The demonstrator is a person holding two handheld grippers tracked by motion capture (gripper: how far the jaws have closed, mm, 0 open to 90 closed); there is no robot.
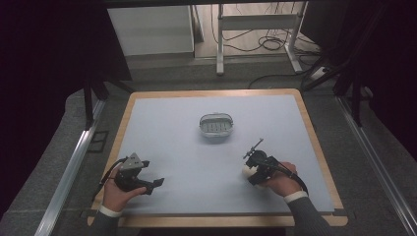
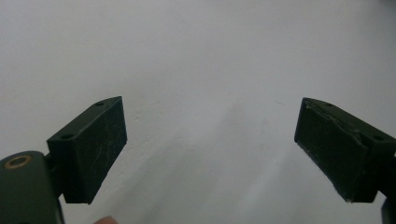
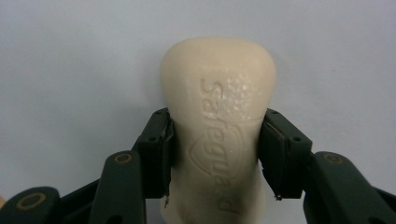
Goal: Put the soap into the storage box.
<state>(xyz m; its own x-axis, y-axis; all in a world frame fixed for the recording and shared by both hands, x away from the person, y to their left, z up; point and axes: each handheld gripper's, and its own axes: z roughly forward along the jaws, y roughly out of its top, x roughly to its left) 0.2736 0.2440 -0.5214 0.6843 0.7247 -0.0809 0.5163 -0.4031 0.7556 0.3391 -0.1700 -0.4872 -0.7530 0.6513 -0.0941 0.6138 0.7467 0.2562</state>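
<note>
Right claw (image 3: 215,154) clamped on the soap bar (image 3: 217,126) at mid-length; left claw (image 2: 210,144) wide, idle. Lift squarely, then carry to the soap dish (image 1: 216,125).

One overhead camera, two riding on the grippers

The high view looks forward and down over the whole surface (image 1: 196,162); each gripper view looks along its jaws, close to that same surface.
</note>
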